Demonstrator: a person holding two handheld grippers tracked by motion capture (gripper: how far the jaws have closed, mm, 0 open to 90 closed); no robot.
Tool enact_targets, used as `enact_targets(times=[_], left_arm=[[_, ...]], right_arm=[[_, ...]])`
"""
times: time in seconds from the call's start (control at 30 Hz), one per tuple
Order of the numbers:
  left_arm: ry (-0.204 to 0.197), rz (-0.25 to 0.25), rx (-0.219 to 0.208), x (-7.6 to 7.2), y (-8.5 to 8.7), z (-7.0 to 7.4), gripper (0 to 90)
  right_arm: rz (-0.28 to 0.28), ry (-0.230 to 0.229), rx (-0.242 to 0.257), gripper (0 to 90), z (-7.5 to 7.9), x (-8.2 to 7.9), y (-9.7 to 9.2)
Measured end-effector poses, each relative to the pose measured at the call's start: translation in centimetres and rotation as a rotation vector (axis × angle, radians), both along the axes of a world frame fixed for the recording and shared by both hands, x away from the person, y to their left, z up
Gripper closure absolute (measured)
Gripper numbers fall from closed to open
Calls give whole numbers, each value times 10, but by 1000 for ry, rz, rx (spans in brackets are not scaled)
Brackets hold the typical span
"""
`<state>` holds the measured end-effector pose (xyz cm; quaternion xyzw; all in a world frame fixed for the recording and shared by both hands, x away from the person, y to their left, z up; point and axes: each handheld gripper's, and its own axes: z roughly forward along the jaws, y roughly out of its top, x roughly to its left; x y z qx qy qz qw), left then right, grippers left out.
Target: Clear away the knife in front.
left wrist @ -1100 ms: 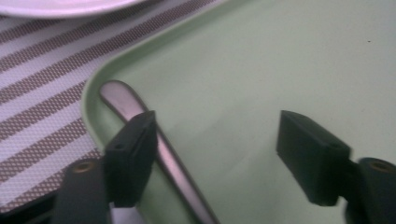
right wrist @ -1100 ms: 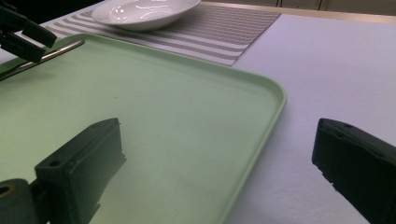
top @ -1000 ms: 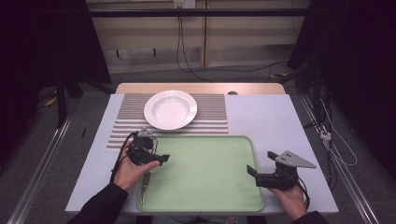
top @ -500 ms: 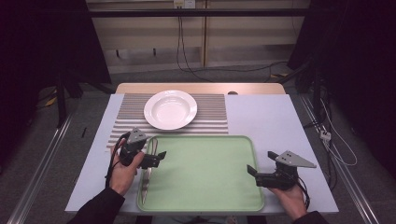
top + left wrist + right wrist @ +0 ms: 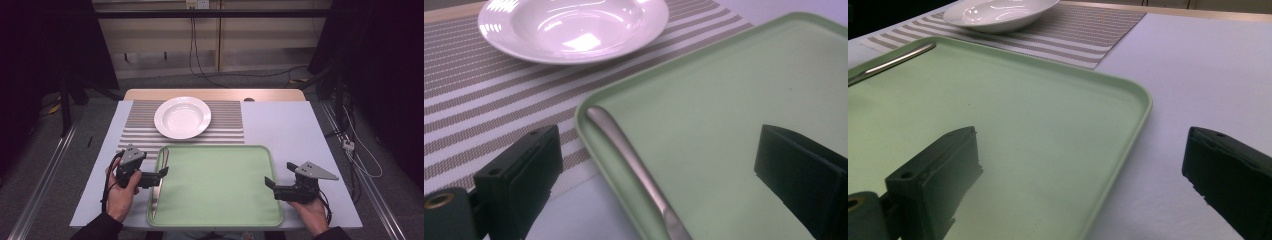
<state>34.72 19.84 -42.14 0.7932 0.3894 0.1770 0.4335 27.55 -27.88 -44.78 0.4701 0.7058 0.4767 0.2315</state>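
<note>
Tray [image 5: 220,185], pale green, lies at the near middle of your table [image 5: 285,125], and a silver utensil [image 5: 159,182] rests inside it along its left rim. In the left gripper view its handle [image 5: 634,167] runs just within the rim; whether it is a knife or something else you cannot tell from here. Beyond the tray a striped mat [image 5: 135,127] carries a white plate [image 5: 182,116], well apart from the utensil.

Your left gripper [image 5: 161,175] sits at the tray's left edge, held in your left hand [image 5: 122,187]. Its jaws stand wide, one over the mat side and the bare table, the other over the tray, with the utensil between them but untouched. Nothing is gripped.

Your right gripper [image 5: 269,182] hovers at the tray's right edge, held in your right hand [image 5: 310,210]. Its jaws are also wide apart and empty: one over the green surface, the other over the table, so they straddle the rim [image 5: 1133,130].
</note>
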Motion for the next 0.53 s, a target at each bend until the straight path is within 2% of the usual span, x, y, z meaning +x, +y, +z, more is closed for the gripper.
enact_targets(times=[0.03, 0.1, 0.17, 0.23, 0.37, 0.53], left_arm=[[2, -2, -4, -2, 1, -1, 55], [0, 8, 29, -7, 4, -4, 50], [4, 13, 34, -11, 6, -7, 52], [5, 18, 29, -14, 6, -8, 52], [-23, 27, 22, -16, 6, -9, 53], [-16, 57, -14, -15, 10, -10, 53]], right_arm=[[0, -1, 2, 18, 0, 0, 0], [-9, -1, 4, 18, 0, -1, -2], [-11, -1, 1, 18, 0, -1, -3], [-13, -2, -1, 18, 0, -2, -2], [-17, -5, -3, 18, 1, -4, -3], [-16, -6, -5, 18, 0, -4, -3]])
